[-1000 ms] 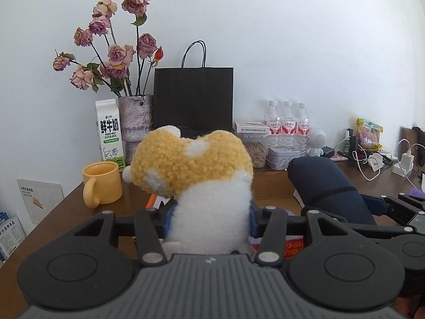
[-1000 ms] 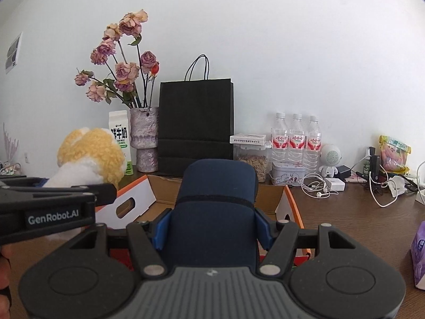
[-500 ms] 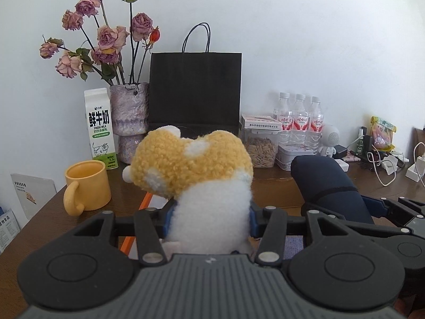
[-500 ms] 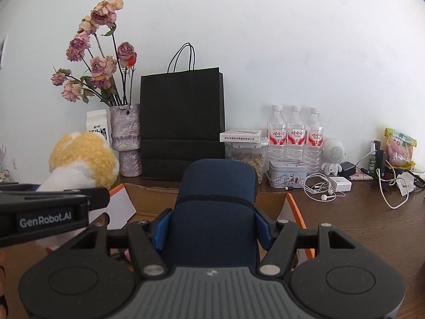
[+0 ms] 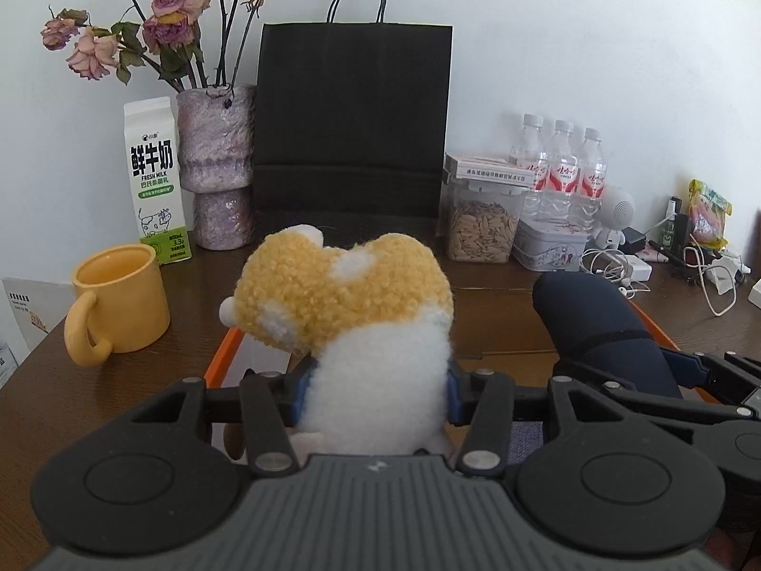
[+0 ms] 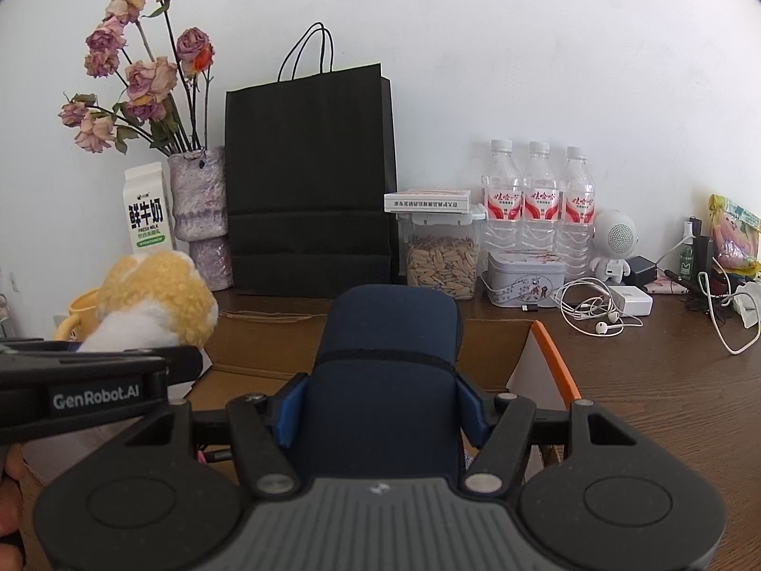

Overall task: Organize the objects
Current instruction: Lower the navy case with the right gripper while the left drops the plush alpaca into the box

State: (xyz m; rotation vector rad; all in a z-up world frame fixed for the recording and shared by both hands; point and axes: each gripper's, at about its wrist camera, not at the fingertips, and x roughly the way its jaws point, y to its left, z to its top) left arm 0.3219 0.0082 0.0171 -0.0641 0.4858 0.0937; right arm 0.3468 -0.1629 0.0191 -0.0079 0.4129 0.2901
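A yellow and white plush toy (image 5: pixel 352 333) is held between the blue pads of the left tongs (image 5: pixel 375 390), which are closed on its white body. A dark blue padded case (image 6: pixel 385 380) is gripped in the same way by the right tongs (image 6: pixel 380 409). Both things are kept above an open cardboard box (image 6: pixel 542 357) with orange edges, standing on the brown surface (image 6: pixel 666 380) near its front edge.

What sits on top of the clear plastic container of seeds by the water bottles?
A flat white box with red trim lies across the clear seed container. It covers the lid's top; only the lid's edge and clasps show.
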